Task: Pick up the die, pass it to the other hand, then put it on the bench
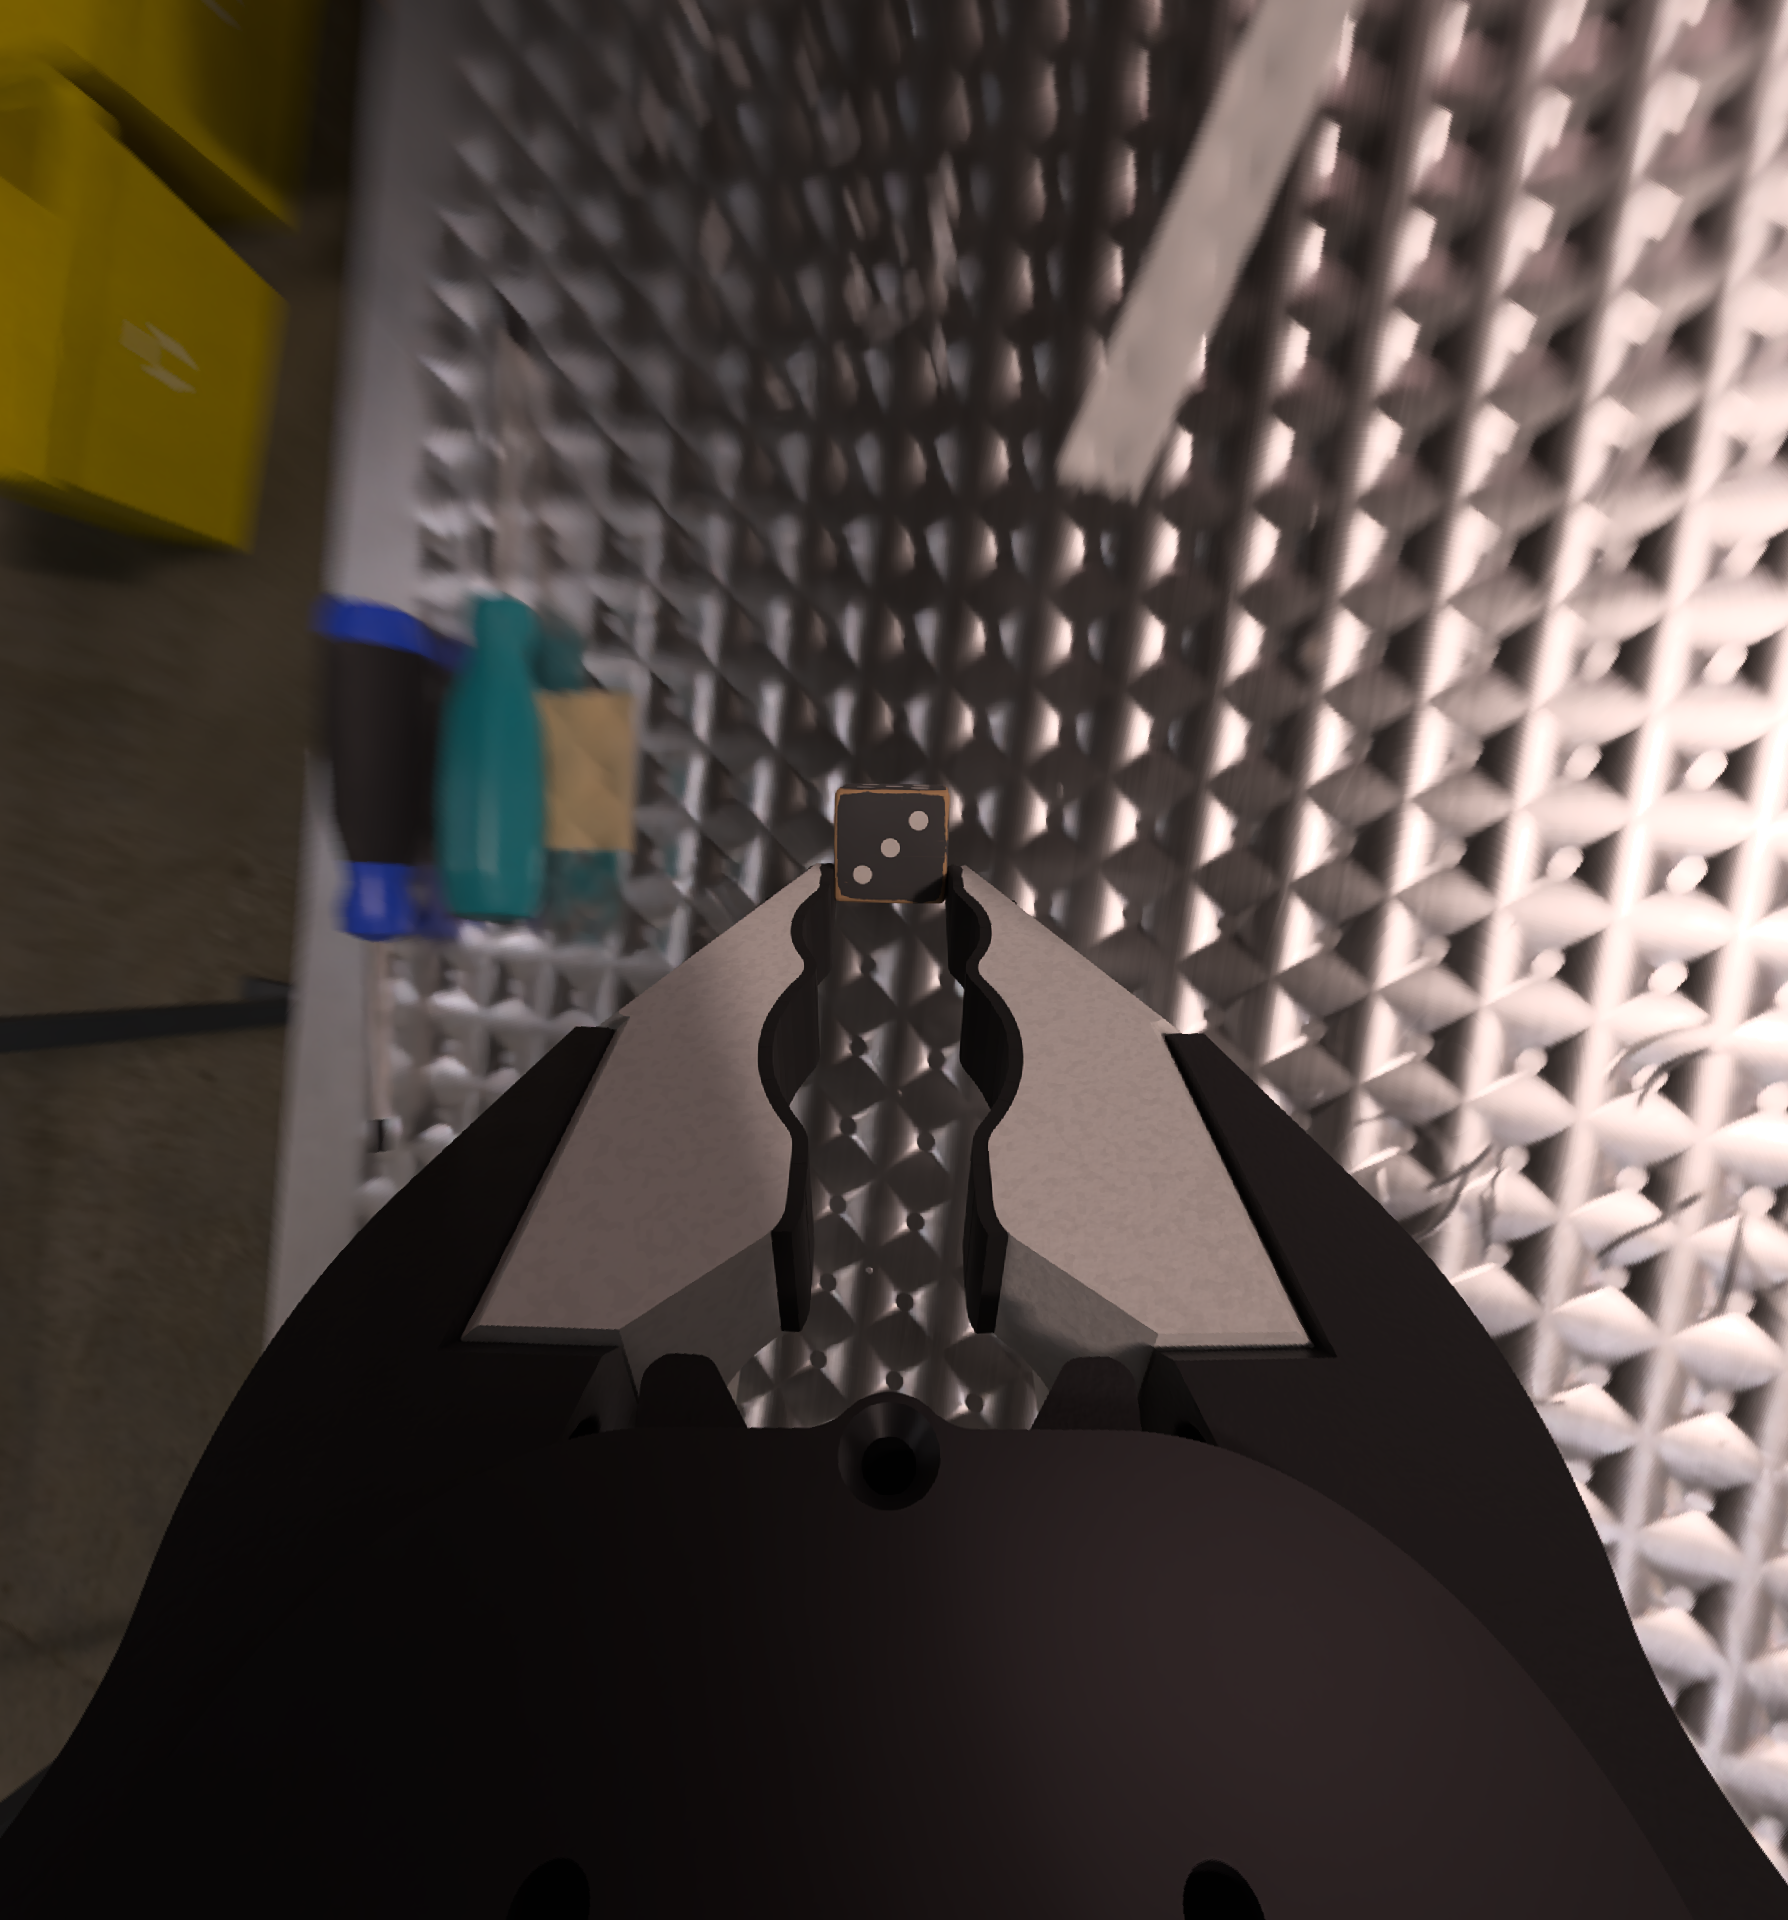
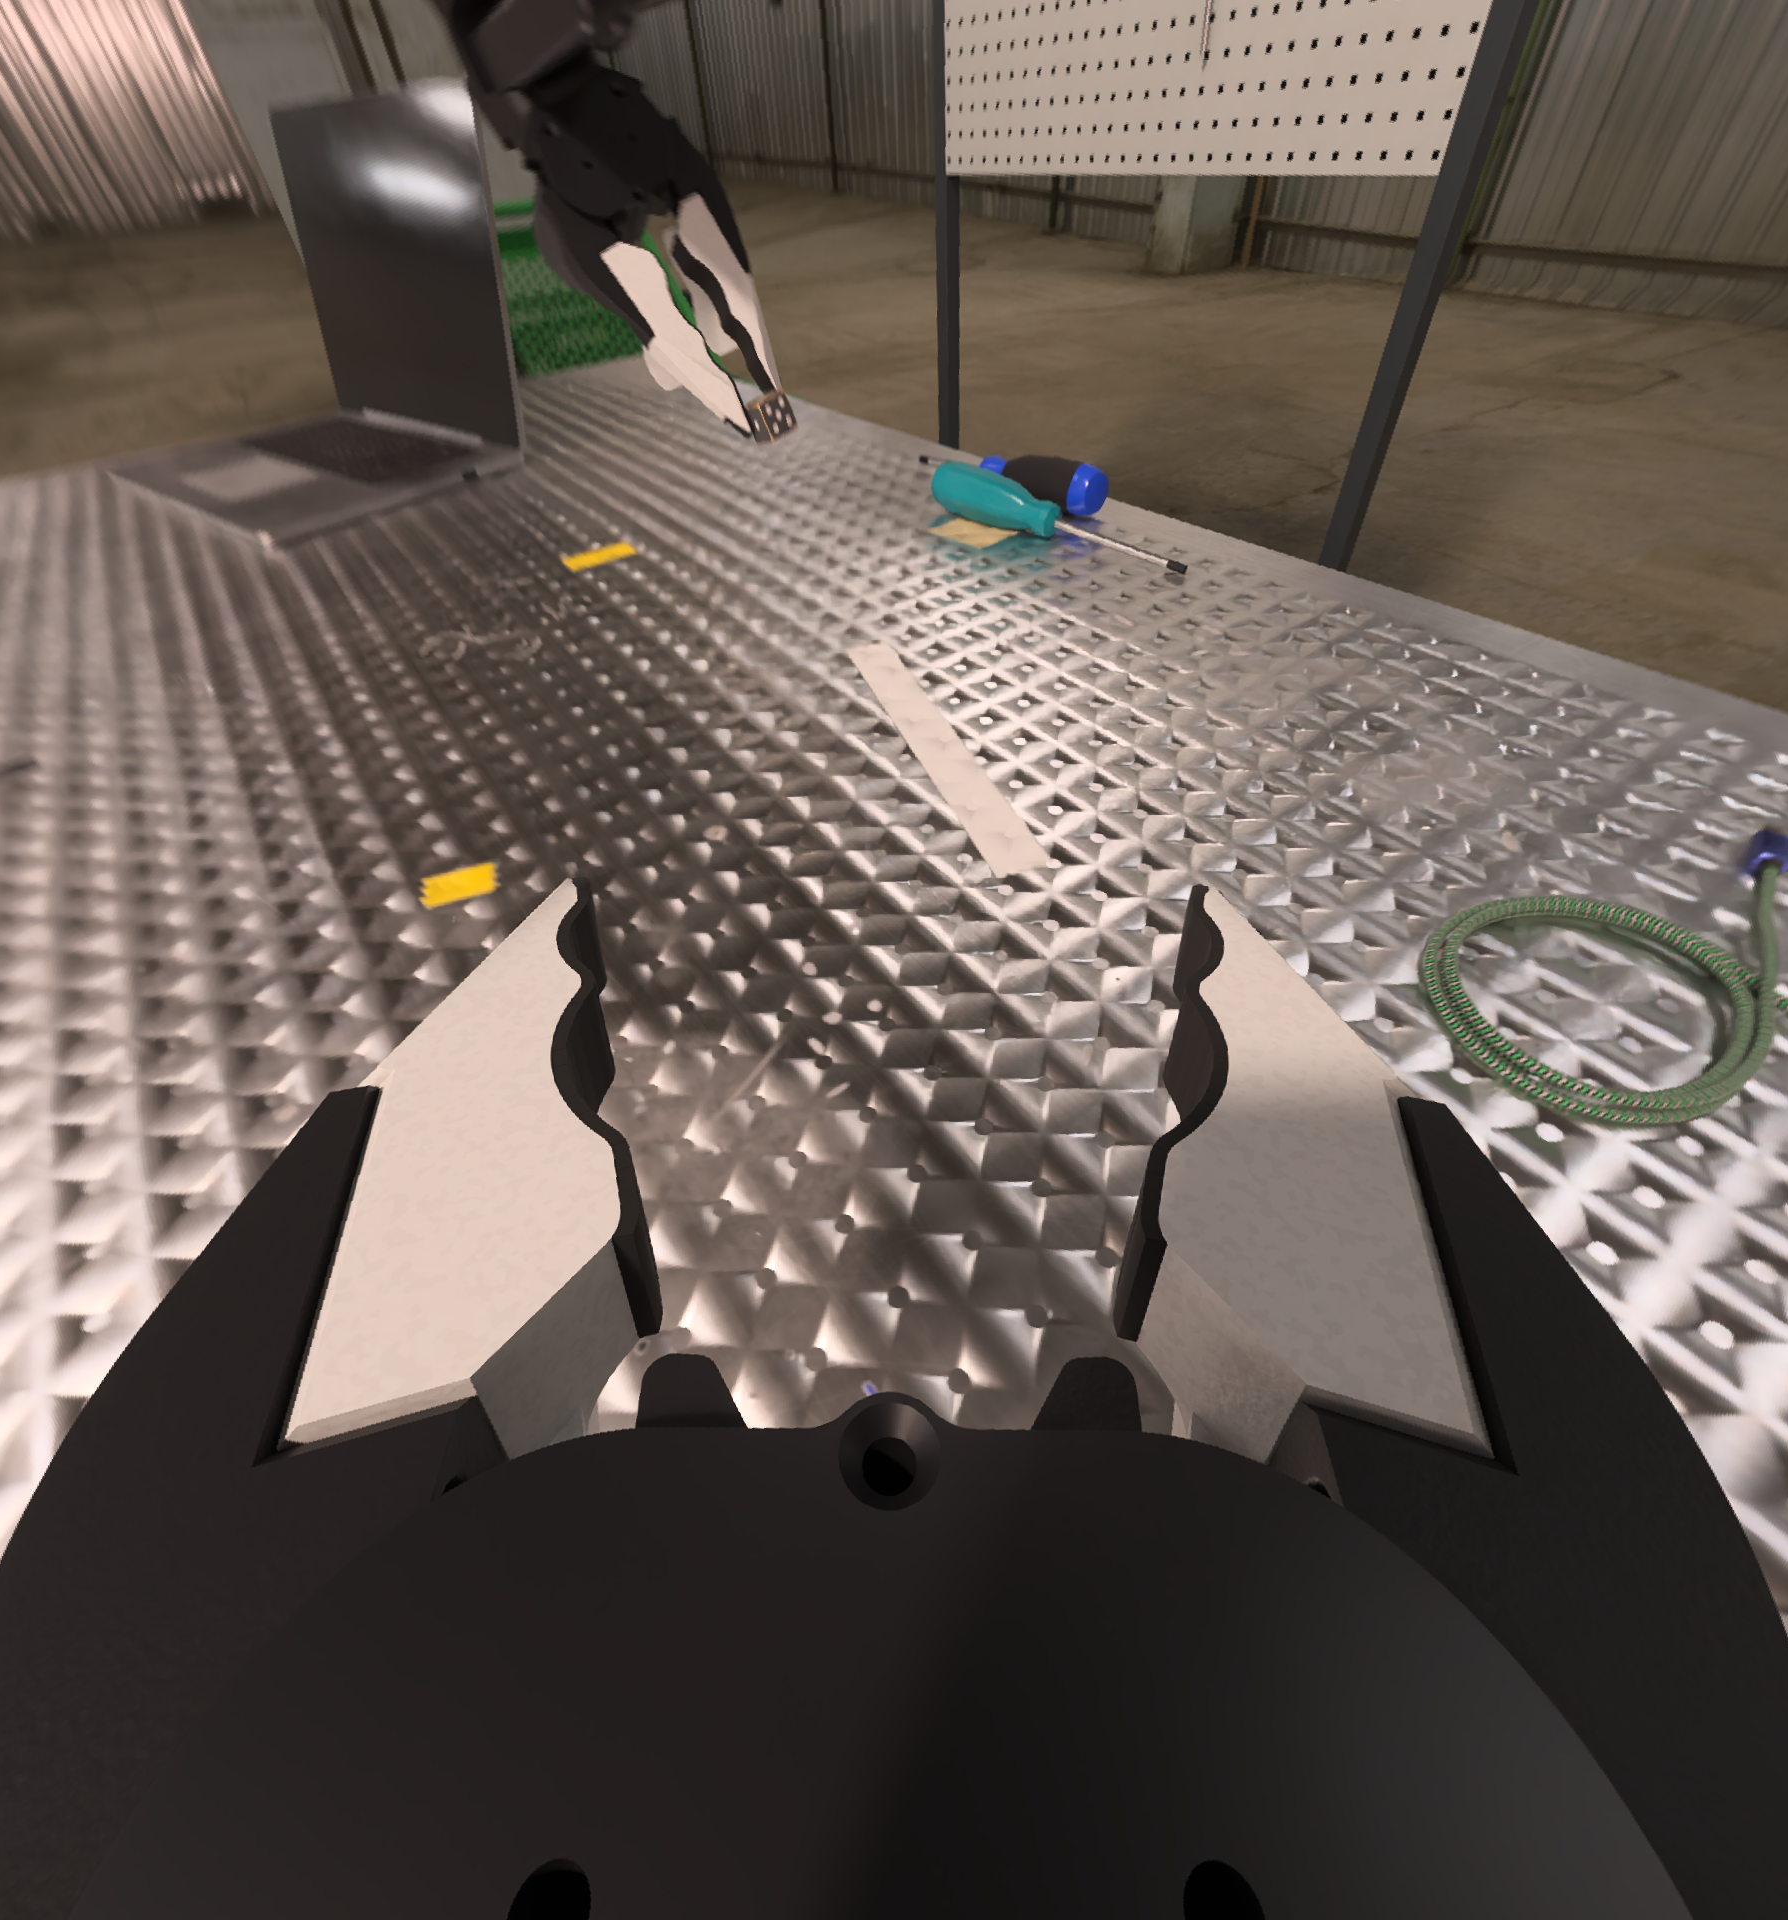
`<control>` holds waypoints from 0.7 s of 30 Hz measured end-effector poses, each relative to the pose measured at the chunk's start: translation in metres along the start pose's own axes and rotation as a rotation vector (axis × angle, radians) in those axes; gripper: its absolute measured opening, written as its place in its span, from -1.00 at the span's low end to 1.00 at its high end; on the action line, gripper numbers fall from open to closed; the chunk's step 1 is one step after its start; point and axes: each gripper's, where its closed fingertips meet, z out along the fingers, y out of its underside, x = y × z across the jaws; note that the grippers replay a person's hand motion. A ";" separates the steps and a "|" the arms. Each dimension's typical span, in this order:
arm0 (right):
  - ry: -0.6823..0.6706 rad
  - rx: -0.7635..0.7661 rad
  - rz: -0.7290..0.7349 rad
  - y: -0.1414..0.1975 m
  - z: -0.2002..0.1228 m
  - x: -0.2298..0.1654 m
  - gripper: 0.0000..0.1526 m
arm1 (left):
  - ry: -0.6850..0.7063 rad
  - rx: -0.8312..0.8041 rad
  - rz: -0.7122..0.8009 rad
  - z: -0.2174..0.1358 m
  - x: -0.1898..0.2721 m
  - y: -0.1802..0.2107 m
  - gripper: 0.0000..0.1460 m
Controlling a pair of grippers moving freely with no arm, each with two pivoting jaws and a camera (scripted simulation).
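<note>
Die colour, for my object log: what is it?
Black with white pips and tan edges; clearest in the left wrist view.

Both views are evenly lit, moderately bright; the embossed metal bench [image 2: 246,727] throws patchy glare — brightest at the right of the left wrist view and in the foreground of the right wrist view. The left wrist view is smeared: the yellow boxes [image 1: 90,343] and screwdrivers [image 1: 454,769] at its left are blurred, while the die [image 1: 890,844] stays sharp; the bench pattern streaks near its top. The right wrist view is crisper; its straight lines bow toward the edges — wide-angle distortion; the laptop [image 2: 391,270] screen carries a soft highlight.
</note>
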 end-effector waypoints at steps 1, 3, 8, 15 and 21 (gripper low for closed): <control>-0.006 0.014 0.030 -0.002 -0.002 0.000 0.45 | -0.053 0.066 -0.006 -0.018 -0.001 -0.014 -0.72; -0.034 0.058 0.105 -0.008 -0.007 -0.002 0.44 | -0.144 0.204 0.004 -0.055 0.004 -0.051 -0.72; -0.192 0.232 0.367 -0.038 -0.018 -0.010 0.33 | -0.277 0.609 0.105 -0.119 0.063 -0.183 -0.72; -0.596 0.410 0.853 -0.096 -0.032 -0.031 0.13 | -0.145 1.116 0.174 -0.094 0.175 -0.319 -0.72; -0.741 0.308 1.093 -0.090 -0.020 -0.046 0.04 | 0.027 1.283 0.116 -0.015 0.215 -0.352 -0.72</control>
